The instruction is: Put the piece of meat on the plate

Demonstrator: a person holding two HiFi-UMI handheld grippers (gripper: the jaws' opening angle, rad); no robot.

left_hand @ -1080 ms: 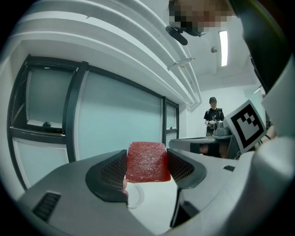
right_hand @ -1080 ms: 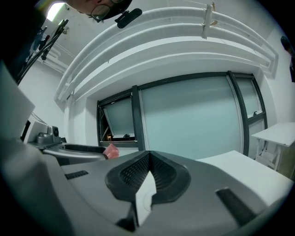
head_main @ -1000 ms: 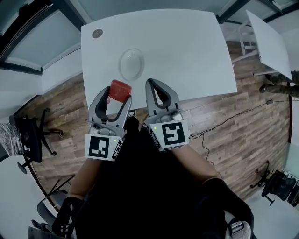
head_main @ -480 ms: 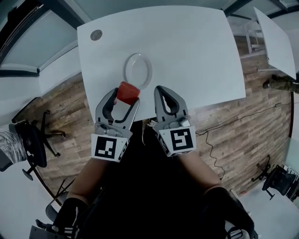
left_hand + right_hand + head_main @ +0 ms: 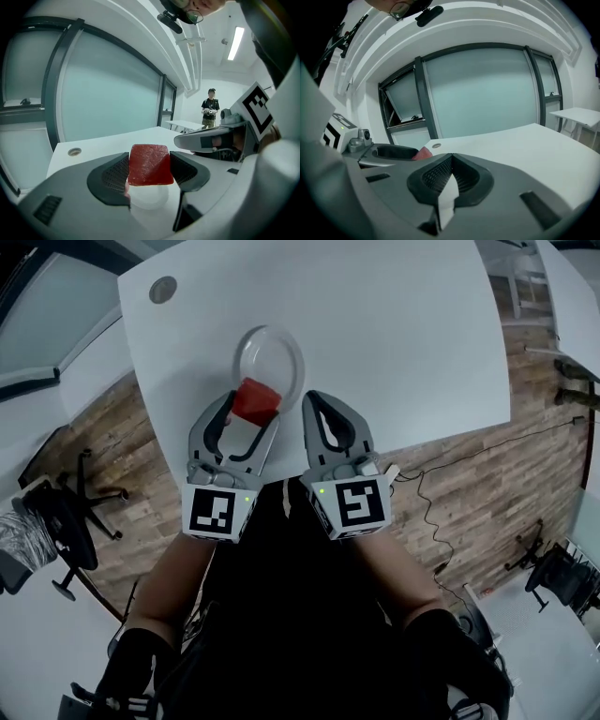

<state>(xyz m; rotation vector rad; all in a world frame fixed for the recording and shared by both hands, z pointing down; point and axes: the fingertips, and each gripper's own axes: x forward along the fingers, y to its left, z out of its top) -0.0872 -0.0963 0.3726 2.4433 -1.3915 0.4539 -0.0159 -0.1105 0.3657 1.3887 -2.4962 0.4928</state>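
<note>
A red square piece of meat (image 5: 254,400) (image 5: 150,164) is clamped between the jaws of my left gripper (image 5: 251,407) (image 5: 149,169). It hangs over the near rim of the clear round plate (image 5: 269,360) on the white table (image 5: 375,324). In the left gripper view the plate (image 5: 149,196) shows just below the meat. My right gripper (image 5: 320,412) (image 5: 450,180) is shut with nothing in it, beside the left one over the table's near edge. From the right gripper view a corner of the meat (image 5: 423,153) peeks past the left gripper.
A round grommet (image 5: 162,289) sits at the table's far left corner. Wooden floor (image 5: 469,474), a cable and office chairs (image 5: 56,512) surround the table. A second white table (image 5: 572,296) stands to the right. A person (image 5: 210,108) stands far off in the room.
My left gripper has carried the meat forward, from the table's near edge to over the plate's near rim. The right gripper moved along beside it, still shut.
</note>
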